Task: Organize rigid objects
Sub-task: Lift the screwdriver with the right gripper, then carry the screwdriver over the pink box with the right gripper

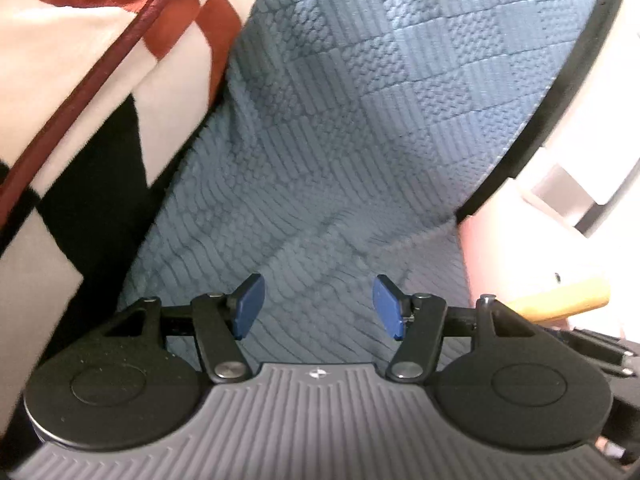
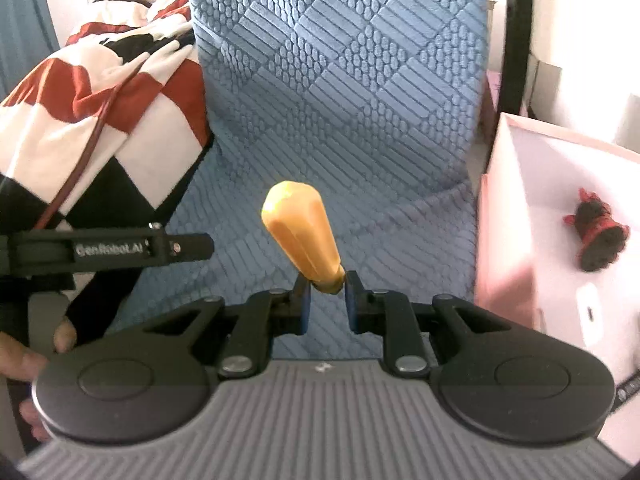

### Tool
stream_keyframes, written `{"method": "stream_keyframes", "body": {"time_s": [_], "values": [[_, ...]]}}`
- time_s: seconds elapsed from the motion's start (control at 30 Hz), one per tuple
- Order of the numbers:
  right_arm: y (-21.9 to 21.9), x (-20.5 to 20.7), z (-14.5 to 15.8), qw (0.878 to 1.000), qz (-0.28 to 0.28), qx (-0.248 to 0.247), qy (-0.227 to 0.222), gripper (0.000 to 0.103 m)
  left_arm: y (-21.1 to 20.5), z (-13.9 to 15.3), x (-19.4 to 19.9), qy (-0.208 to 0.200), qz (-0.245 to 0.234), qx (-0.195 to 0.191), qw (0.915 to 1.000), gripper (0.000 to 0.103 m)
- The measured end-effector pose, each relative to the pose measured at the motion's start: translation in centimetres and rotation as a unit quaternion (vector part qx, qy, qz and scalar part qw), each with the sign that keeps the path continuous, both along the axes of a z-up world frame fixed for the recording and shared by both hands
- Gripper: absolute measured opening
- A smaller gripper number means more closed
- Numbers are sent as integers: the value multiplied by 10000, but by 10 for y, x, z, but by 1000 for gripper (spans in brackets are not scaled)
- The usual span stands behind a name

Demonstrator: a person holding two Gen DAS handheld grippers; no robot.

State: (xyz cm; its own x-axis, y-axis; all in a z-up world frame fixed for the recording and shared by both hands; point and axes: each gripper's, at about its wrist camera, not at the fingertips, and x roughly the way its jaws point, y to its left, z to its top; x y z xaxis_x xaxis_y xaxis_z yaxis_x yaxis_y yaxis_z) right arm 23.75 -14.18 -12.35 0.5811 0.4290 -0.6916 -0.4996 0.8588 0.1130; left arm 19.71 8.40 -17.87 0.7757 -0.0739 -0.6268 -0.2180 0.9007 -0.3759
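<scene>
My right gripper is shut on the narrow end of a yellow-orange tool handle, which sticks up and forward over the blue textured fabric. The handle's tip also shows at the right edge of the left wrist view, as an orange handle. My left gripper hangs open above the same blue fabric, its blue pads wide apart with nothing between them.
An open pink box stands at the right, holding a dark red-and-black object and a white item. A red, white and black blanket lies on the left. A black bar marked GenRobot.AI and a hand sit at lower left.
</scene>
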Motion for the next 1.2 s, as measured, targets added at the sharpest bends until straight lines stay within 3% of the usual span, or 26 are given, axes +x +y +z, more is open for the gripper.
{"method": "stream_keyframes", "body": {"time_s": [0.4,0.7,1.2], "values": [[-29,-40,37,9997,-241,0,47,21,-30,55,-43,-88,-423,173,9989,66],[-44,-63,71,9994,-355,2,-61,21,-40,102,-73,-172,-468,-60,9987,66],[-85,-81,121,9975,-638,205,-243,21,-105,143,-74,-226,-1033,146,9943,66]]}}
